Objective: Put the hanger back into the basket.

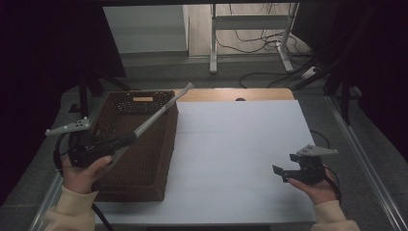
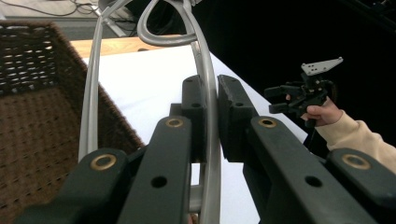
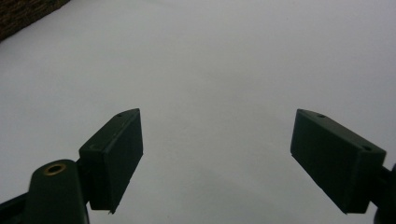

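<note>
White table (image 1: 240, 159); metal tongs (image 1: 159, 113) over basket (image 1: 144, 168)

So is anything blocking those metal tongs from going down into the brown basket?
Nothing visible. The left claw is shut on the tongs, which slant above the open basket; its floor below looks bare.

We see the basket (image 1: 139, 159) on the table's (image 1: 240, 159) left side, metal tongs (image 1: 161, 113) slanting above the basket, the left gripper (image 1: 126, 139) at its left edge, the right gripper (image 1: 280, 172) well right of it.

L gripper (image 1: 126, 140) clamped, R gripper (image 1: 280, 173) agape.
</note>
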Tool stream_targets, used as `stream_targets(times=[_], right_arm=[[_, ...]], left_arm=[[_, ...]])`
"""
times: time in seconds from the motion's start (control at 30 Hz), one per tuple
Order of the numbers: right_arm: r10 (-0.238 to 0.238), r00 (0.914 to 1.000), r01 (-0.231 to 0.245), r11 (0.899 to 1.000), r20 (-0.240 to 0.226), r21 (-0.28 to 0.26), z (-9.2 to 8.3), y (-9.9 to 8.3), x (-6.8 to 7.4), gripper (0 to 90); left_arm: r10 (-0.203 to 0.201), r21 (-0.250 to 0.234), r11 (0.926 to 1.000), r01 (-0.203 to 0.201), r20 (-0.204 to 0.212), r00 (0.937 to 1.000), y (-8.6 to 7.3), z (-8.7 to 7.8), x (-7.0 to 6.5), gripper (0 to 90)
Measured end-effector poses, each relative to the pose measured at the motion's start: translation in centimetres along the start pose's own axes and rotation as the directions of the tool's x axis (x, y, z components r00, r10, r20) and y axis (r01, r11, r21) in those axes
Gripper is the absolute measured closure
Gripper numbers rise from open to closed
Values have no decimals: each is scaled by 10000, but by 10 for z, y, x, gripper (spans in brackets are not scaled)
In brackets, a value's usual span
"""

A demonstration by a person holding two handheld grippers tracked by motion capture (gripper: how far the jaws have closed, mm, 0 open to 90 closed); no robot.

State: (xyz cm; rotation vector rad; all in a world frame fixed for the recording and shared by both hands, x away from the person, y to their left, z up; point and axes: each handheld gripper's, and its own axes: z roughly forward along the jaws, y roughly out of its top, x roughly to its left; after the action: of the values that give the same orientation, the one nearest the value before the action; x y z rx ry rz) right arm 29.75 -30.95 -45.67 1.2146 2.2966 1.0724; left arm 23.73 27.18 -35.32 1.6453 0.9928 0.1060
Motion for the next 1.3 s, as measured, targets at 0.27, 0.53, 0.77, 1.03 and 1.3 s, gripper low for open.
stream_targets(times=[0.27, 0.53, 0.77, 1.03, 1.3], right_arm=[[1, 10000, -1, 10000, 0, 44, 1, 0, 1, 175], [0, 10000, 0, 10000, -2, 65, 1, 0, 1, 175], [-34, 10000, 34, 9999, -7, 132, 3, 0, 2, 175], [-33, 10000, 32, 9998, 26, 176, 3, -1, 2, 175], [-56, 10000, 56, 9998, -19, 209, 4, -1, 2, 174]], left_arm=[[-135, -123, 9998, 134, -80, 9999, -8, -17, 13, 821], [-288, -316, 9991, 285, -89, 9995, -20, -37, 26, 821], [-570, -395, 9976, 562, -201, 9982, -32, -52, 40, 821], [-831, -257, 9963, 826, -182, 9964, -42, -54, 51, 820], [-1124, -100, 9936, 1123, -120, 9936, -49, -50, 71, 820]])
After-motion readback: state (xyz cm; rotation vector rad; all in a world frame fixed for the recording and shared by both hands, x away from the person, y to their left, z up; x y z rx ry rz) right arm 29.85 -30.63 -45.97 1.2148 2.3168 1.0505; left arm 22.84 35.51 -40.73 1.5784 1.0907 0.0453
